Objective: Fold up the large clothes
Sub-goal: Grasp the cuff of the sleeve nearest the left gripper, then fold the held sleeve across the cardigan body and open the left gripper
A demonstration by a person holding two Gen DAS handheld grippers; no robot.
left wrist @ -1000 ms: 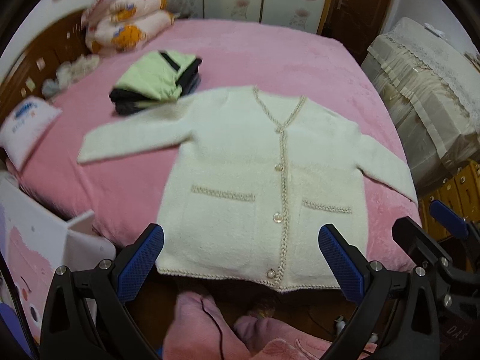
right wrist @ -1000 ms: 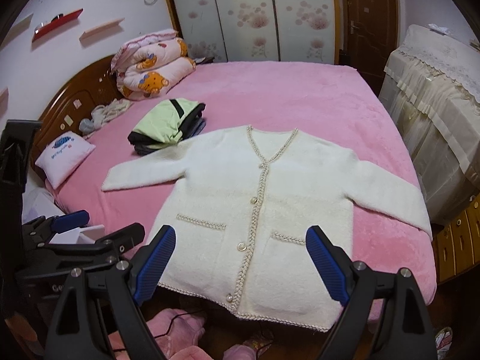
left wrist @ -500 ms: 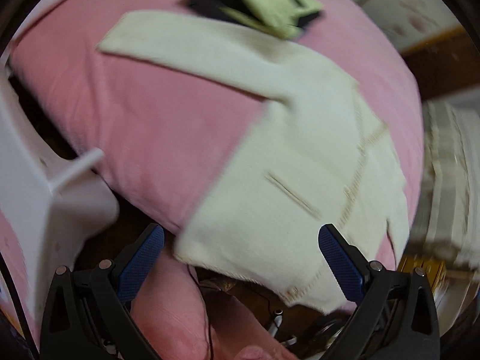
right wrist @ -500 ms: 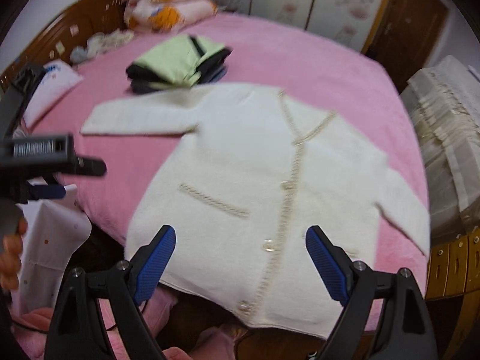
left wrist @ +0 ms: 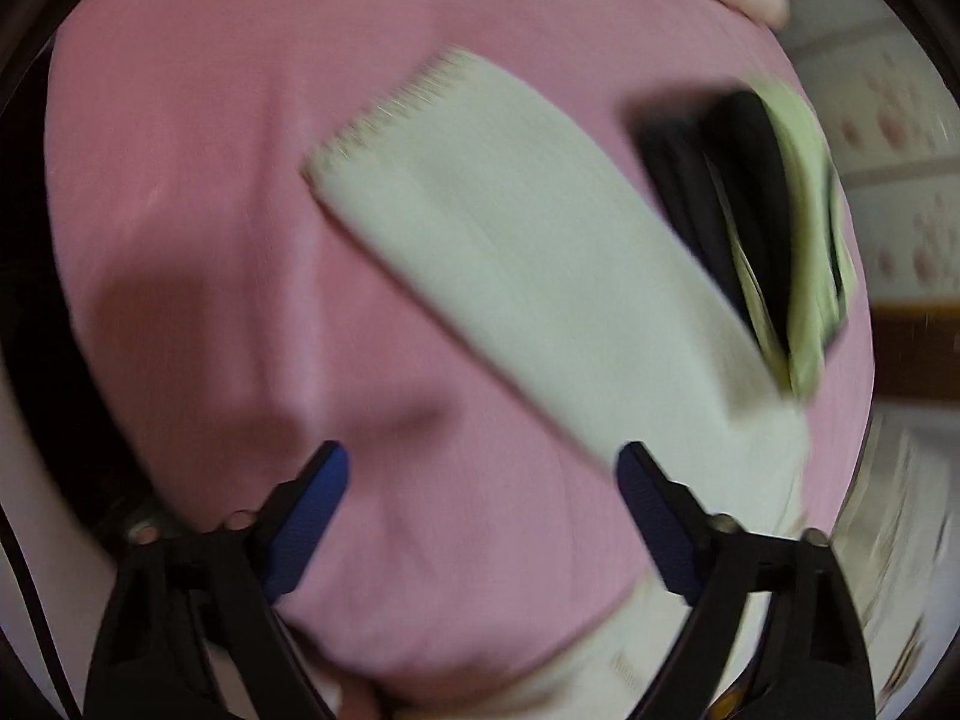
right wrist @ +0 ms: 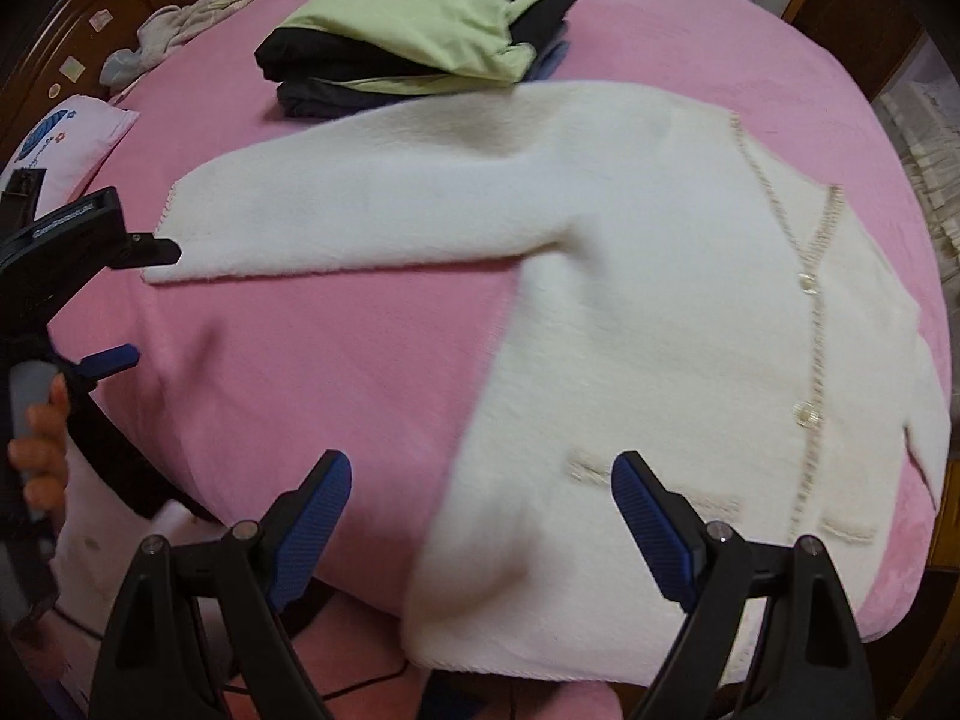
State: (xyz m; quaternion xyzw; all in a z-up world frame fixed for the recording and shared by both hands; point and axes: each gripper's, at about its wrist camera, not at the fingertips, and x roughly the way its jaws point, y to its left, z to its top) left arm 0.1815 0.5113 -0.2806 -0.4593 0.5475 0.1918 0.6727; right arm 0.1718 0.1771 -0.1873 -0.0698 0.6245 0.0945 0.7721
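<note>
Lying flat: cream cardigan [right wrist: 648,312], front side up, buttoned, on the pink bed [right wrist: 336,372].
Cardigan hem: hangs slightly past the near edge of the bed.
Sleeve: one sleeve [left wrist: 516,252] stretches out flat across the blanket, its cuff [left wrist: 384,114] well clear of the cardigan body; the left wrist view is motion-blurred.
Left gripper [left wrist: 483,510]: points steeply down at the bed, over bare pink blanket beside the sleeve; its right-hand fingertip overlaps the sleeve's lower edge in the view, contact cannot be told.
Left jaws: wide apart, having just been closing somewhat; nothing gripped between them.
Left gripper, outside view: seen at the left edge of the right wrist view [right wrist: 120,300], one jaw tip just beside the sleeve cuff, a hand [right wrist: 36,444] on its handle.
Right gripper [right wrist: 480,510]: points down at the cardigan's lower side edge near the pocket trim.
Right jaws: wide apart, empty; one finger sits over pink blanket, the other over the cardigan.
Folded stack [right wrist: 420,30]: green and dark garments, on the bed just beyond the sleeve and shoulder.
Pillow [right wrist: 66,138]: small, pale, at the bed's left edge.
Headboard [right wrist: 108,18]: brown wood, upper left.
</note>
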